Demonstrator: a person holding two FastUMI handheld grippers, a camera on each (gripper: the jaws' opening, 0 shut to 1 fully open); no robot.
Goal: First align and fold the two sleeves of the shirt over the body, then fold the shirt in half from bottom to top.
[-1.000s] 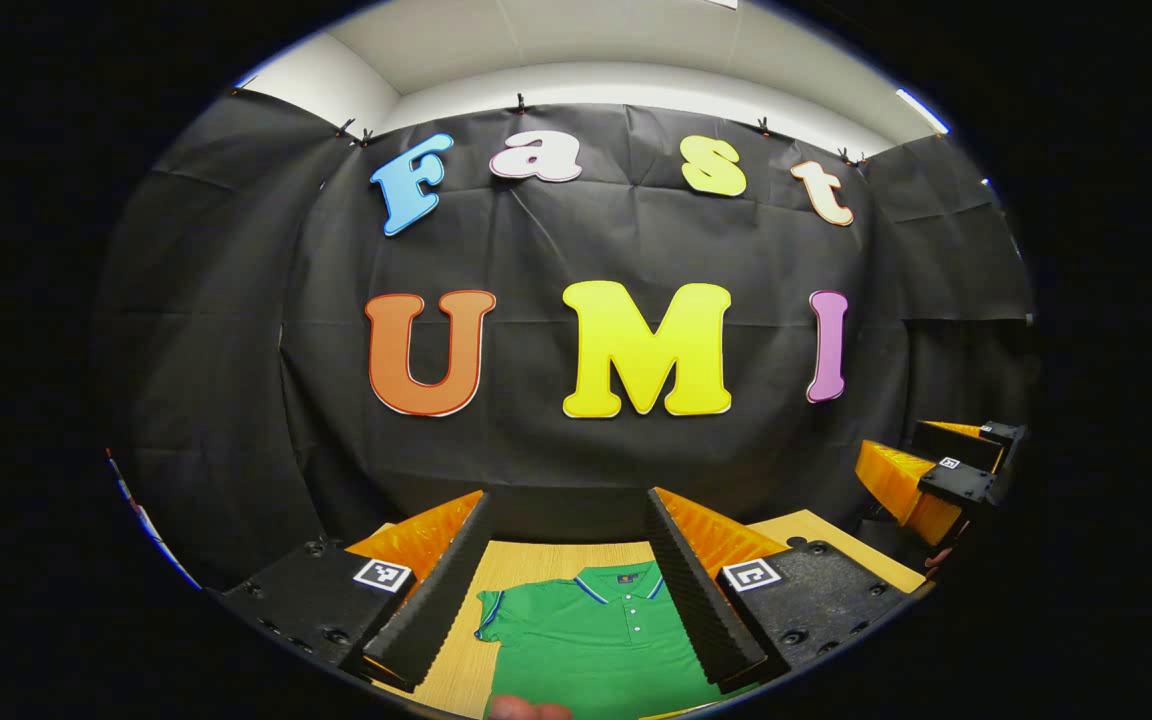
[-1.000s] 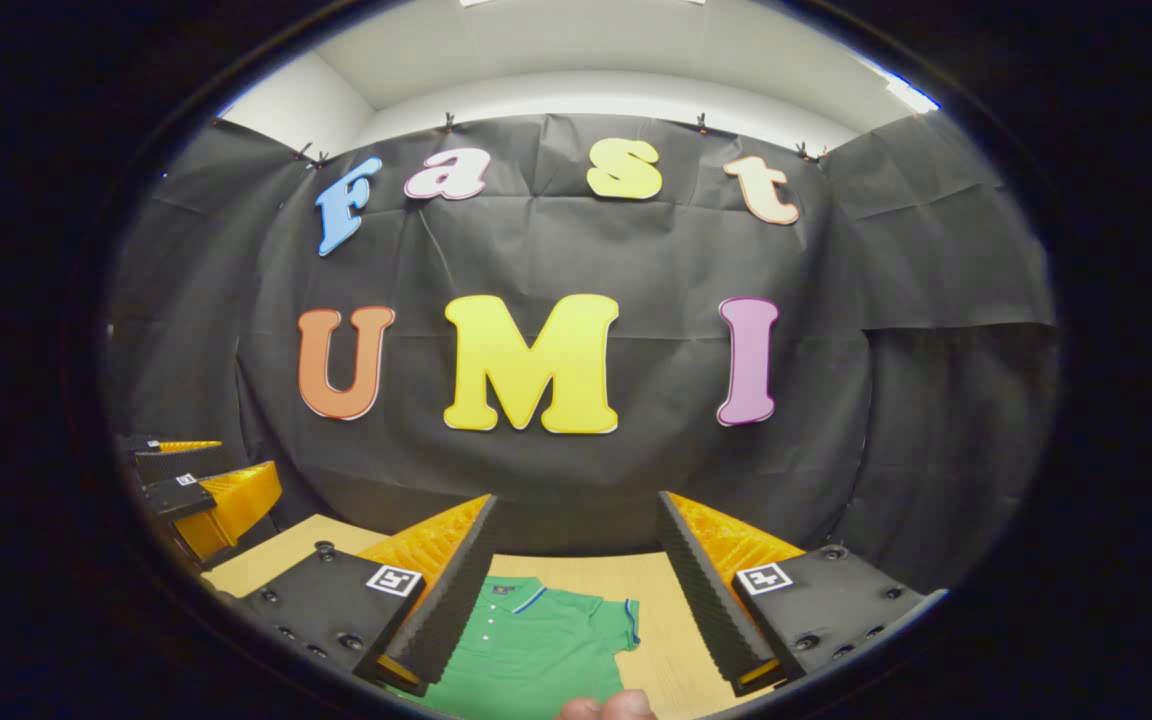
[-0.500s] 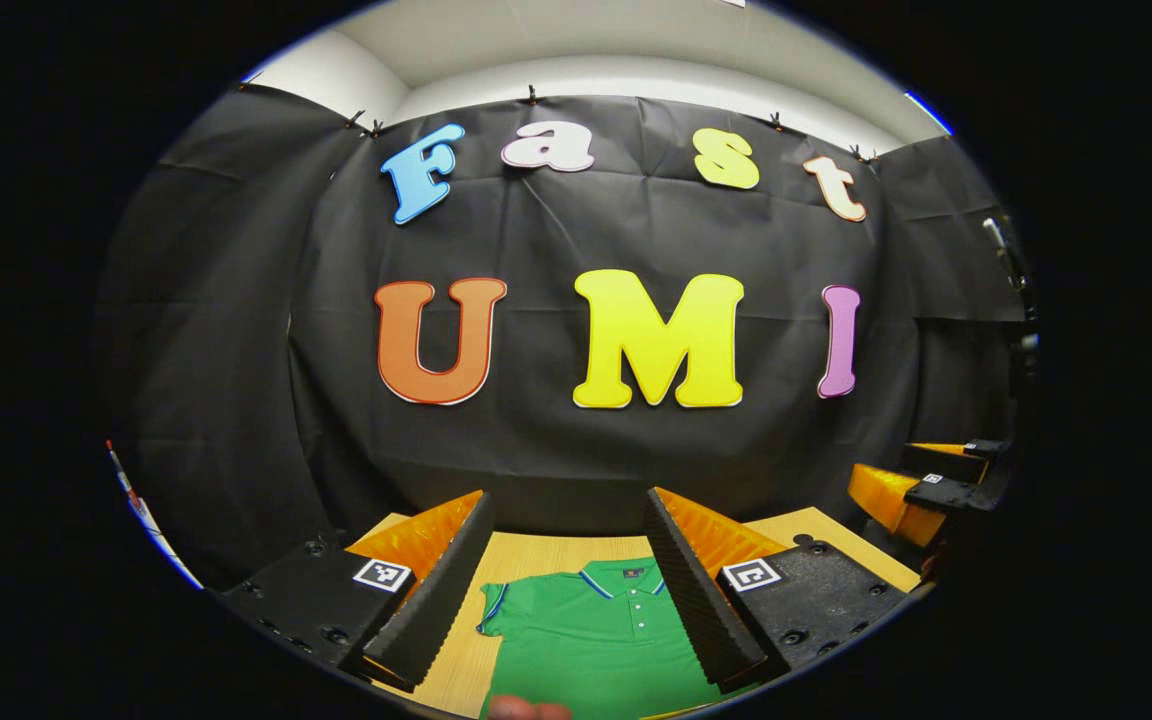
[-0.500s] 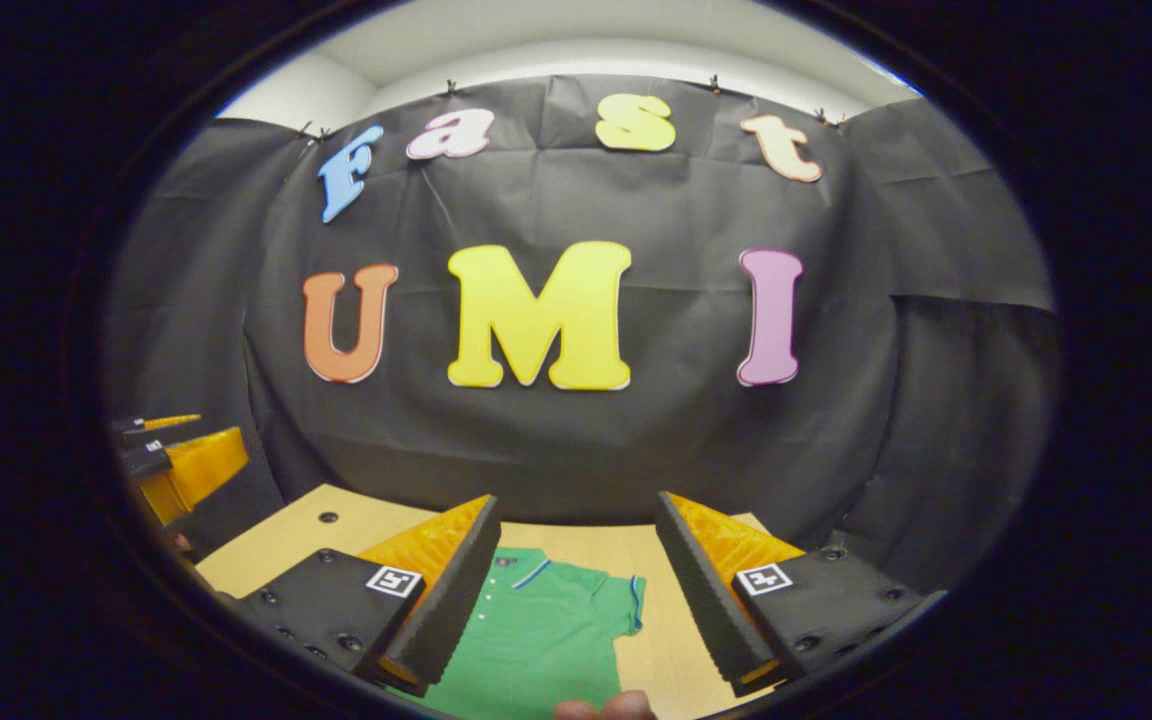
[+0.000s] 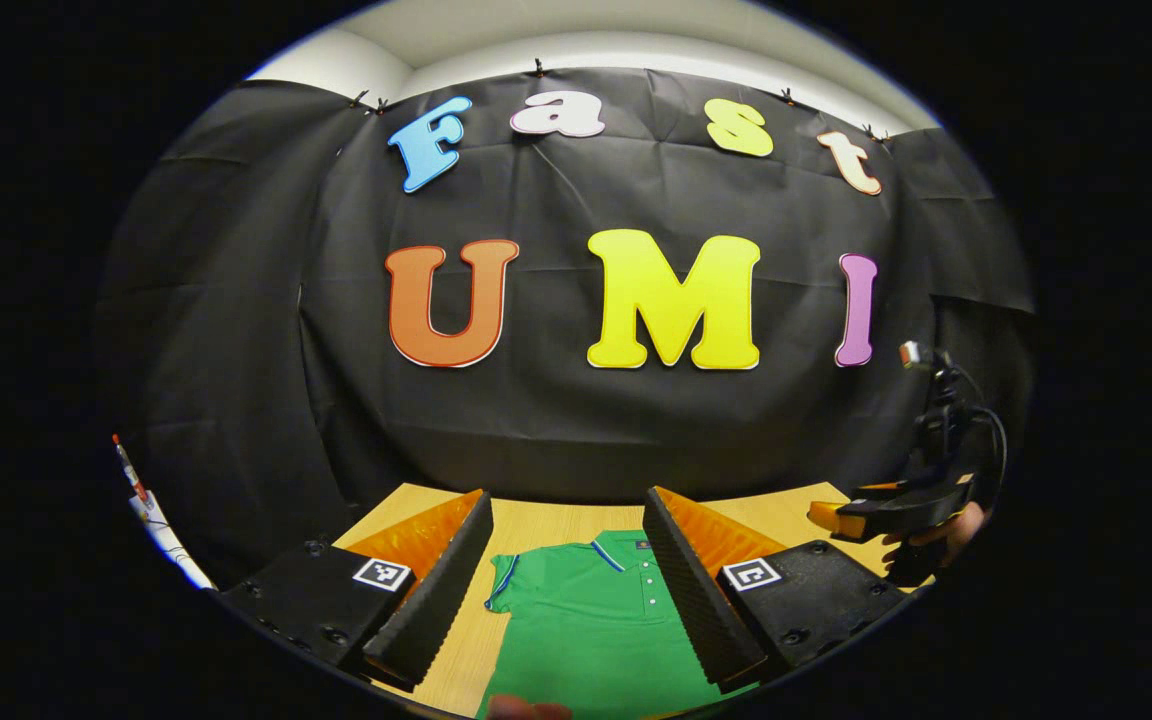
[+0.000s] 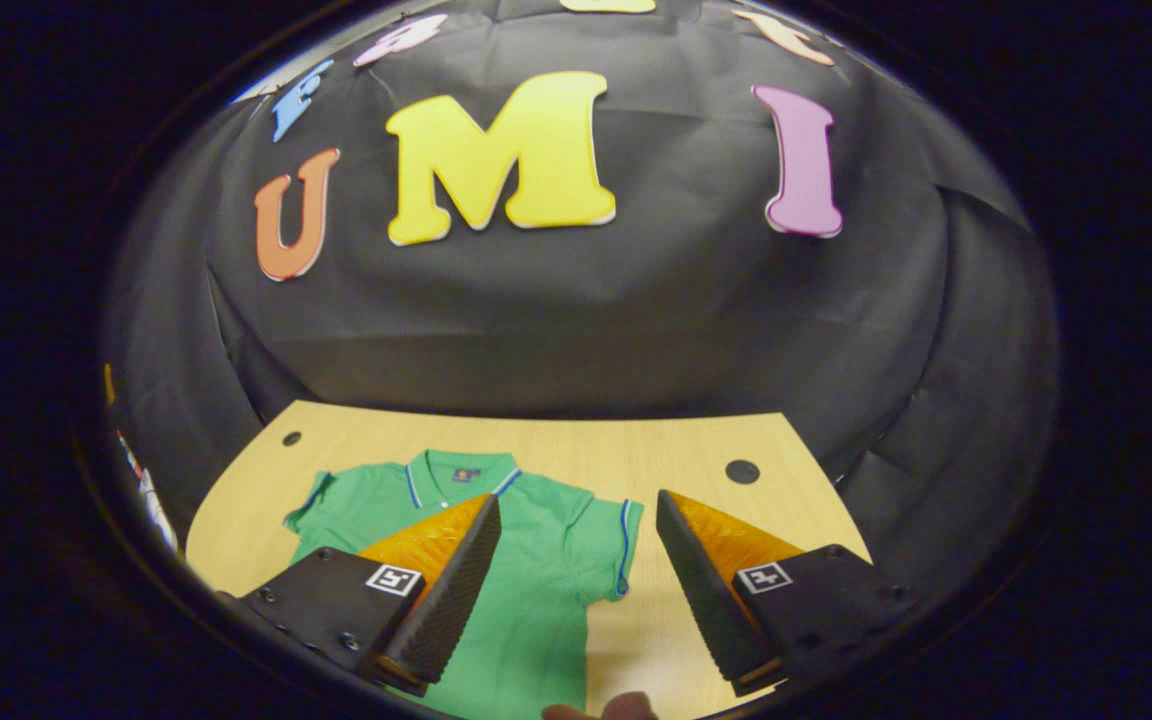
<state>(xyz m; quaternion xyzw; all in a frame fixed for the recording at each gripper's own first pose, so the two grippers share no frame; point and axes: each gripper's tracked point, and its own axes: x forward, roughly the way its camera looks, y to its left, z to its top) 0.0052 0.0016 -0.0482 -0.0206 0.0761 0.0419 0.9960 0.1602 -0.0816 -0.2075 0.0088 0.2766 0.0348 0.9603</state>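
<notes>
A light wooden table [image 6: 556,440] stands against the black cloth wall [image 6: 576,300], with two small round holes near its far corners. A green polo shirt [image 6: 536,600] lies flat on the table, collar toward the wall and both short sleeves spread out to the sides, unfolded; blue trim lines the collar and the sleeve cuffs. In the left gripper view the shirt [image 5: 586,630] lies below and between the fingers, its button placket near the finger on the right.

The right gripper [image 6: 576,560] hangs above the shirt with its jaws wide apart and nothing between them; the shirt's sleeve on the right side of that view sits in the gap. The left gripper [image 5: 566,560] is likewise spread wide and holds nothing, raised over the shirt's upper body. At the right edge of the left gripper view the other gripper [image 5: 886,510] appears side-on in a hand [image 5: 936,540], probably tilted downward, though the edge is too dark to be sure.
</notes>
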